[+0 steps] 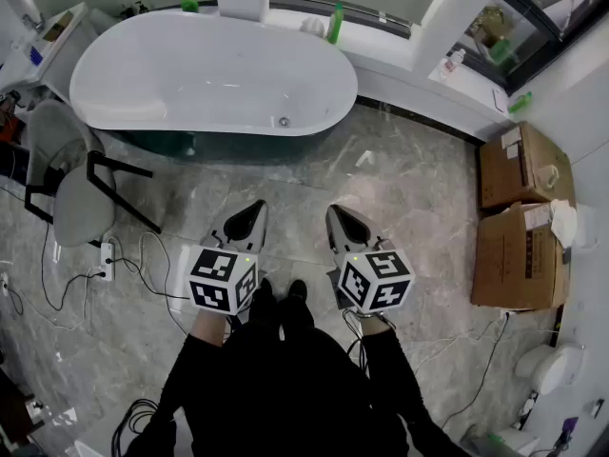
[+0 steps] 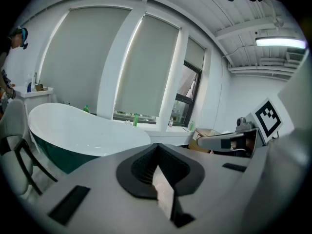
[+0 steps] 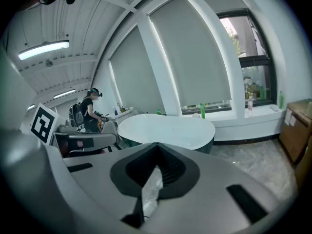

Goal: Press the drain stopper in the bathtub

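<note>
A white oval bathtub (image 1: 209, 74) with a dark green outer shell stands across the marble floor, well ahead of me. A small round metal fitting (image 1: 283, 121) sits on its near rim; I see no drain stopper inside the tub. Low in front of my body, my left gripper (image 1: 255, 208) and right gripper (image 1: 336, 213) are side by side. Both point toward the tub, with their jaws together and nothing between them. The tub (image 2: 83, 130) lies to the left beyond the shut left gripper (image 2: 157, 147). It (image 3: 165, 128) is straight ahead beyond the right gripper (image 3: 156, 147).
A grey chair (image 1: 67, 174) with black legs stands left of the tub, a power strip (image 1: 107, 258) and cables on the floor beside it. Cardboard boxes (image 1: 519, 217) line the right wall. Green bottles (image 1: 335, 22) stand on the windowsill. A person (image 3: 89, 116) stands far left.
</note>
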A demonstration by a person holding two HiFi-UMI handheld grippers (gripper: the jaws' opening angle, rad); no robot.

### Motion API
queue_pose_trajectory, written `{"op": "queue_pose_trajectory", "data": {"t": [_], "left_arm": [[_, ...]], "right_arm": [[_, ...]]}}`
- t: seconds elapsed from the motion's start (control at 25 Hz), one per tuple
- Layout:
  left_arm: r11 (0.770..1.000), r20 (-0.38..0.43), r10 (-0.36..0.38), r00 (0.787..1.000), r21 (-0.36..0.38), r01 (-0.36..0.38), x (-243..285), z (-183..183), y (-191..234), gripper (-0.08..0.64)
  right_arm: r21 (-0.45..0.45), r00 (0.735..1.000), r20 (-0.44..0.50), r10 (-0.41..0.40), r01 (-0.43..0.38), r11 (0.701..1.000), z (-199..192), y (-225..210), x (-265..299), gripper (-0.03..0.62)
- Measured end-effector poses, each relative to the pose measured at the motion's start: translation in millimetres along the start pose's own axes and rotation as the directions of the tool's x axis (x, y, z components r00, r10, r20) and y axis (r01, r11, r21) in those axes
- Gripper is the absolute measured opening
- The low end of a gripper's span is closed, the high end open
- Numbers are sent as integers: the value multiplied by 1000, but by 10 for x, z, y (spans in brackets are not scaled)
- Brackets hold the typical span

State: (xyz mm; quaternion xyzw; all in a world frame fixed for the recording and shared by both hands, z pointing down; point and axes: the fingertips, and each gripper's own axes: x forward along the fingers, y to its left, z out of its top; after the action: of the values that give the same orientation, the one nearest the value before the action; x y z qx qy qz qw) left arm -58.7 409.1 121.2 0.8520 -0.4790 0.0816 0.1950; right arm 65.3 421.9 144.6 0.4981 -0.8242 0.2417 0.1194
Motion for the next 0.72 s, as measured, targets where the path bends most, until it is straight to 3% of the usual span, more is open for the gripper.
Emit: {"op": "queue_pose_trajectory", "data": {"t": [0.72], "left_arm": [[1000, -8, 30, 1000, -4, -30, 96, -20, 43, 5]], "right_arm": [[28, 1000, -10, 25, -25, 999, -38, -167, 11, 2]]}}
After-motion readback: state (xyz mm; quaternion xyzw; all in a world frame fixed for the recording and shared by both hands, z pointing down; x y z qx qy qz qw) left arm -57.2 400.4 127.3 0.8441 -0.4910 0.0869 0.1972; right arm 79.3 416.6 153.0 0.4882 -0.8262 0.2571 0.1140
